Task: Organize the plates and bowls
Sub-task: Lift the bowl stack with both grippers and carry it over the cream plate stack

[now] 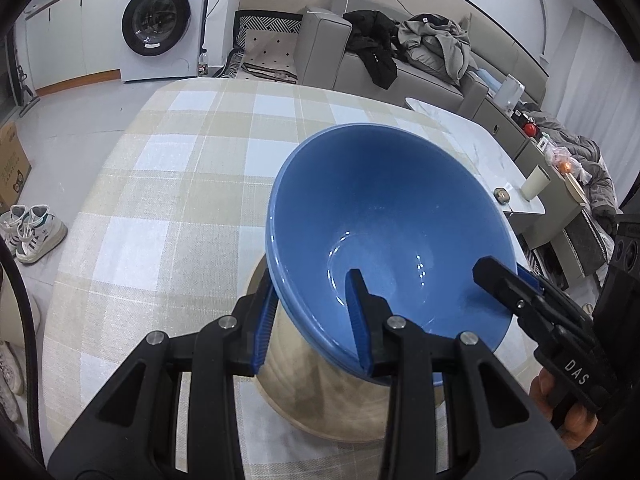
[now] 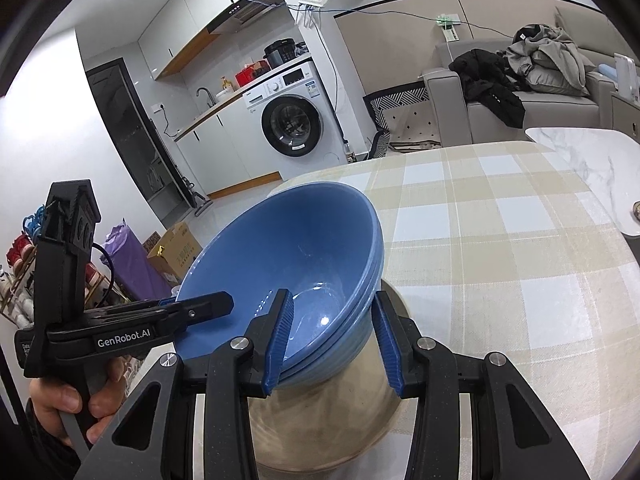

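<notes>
Your left gripper (image 1: pixel 314 316) is closed on the near wall of the blue bowl (image 1: pixel 392 216), one blue pad inside the bowl and the other outside against its wall. Your right gripper (image 2: pixel 334 344) clamps the opposite side of the same bowl the same way, with one pad inside and one on the ribbed outer wall. From the right wrist view the blue bowl looks like the top of a small nested stack, since several blue rims show one under the other. The bowl is tilted and sits over a beige plate (image 1: pixel 320 396) that lies on the bench (image 1: pixel 168 184), which is covered with a beige and white checked cloth; whether the bowl's foot touches the plate you cannot tell, as the pads hide it. Beyond the bench stand a washing machine (image 1: pixel 162 20) and a grey sofa (image 1: pixel 400 68) piled with clothes.
</notes>
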A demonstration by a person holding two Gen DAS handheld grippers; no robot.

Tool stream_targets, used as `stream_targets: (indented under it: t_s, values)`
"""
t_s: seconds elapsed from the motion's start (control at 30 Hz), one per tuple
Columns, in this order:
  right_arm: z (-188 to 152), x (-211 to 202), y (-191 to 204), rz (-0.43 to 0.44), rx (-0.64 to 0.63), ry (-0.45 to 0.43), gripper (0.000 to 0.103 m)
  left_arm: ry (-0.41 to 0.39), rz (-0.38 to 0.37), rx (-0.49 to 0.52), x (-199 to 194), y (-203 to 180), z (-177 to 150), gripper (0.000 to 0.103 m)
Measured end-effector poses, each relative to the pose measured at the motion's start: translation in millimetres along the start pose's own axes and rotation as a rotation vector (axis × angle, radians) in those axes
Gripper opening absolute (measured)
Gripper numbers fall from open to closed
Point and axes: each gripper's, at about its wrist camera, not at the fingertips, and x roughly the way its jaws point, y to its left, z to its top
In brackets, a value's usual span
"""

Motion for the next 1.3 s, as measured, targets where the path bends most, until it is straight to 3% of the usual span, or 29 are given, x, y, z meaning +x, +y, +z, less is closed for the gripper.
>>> stream_targets:
  t_s: [0.77,1.0,1.2,1.27,1.3]
  values:
    - [0,1,0,-0.028,-0.016,-0.003,0.045,-0.007,0.035,0.045,13,-10,5,0.031]
    - [2,-2,3,-0.051,-0.049,-0.002,0.046,-0.017,0.018,0.042,8,-10,4,0.036]
    - [4,-9,2,-0.08,-0.08,-0.02,0.051,-0.071,0.037,0.063,-4,-2,3,0.058]
    - [5,-12,3,-0.072,-0.095,-0.034,0.064,-0.1,0.038,0.07,-10,1,1,0.077]
    - [5,-13,3,-0.063,-0.099,-0.04,0.077,-0.116,0.04,0.077,-15,4,0,0.083]
